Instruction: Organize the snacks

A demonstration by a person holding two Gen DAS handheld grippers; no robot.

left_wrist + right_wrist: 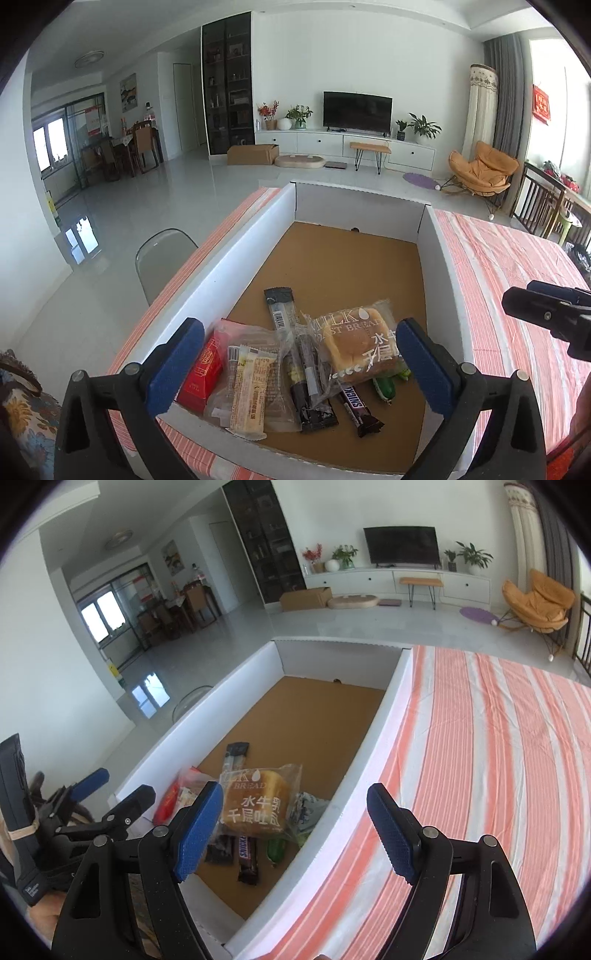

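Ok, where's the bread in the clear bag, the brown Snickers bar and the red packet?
Clear-bagged milk toast bread [352,345], left wrist view: on the loaf.
Brown Snickers bar [356,402], left wrist view: on the printed name.
Red packet [201,373], left wrist view: on its red face.

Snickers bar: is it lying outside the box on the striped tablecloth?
No, the Snickers bar lies inside the box on its brown floor, beside the other snacks.
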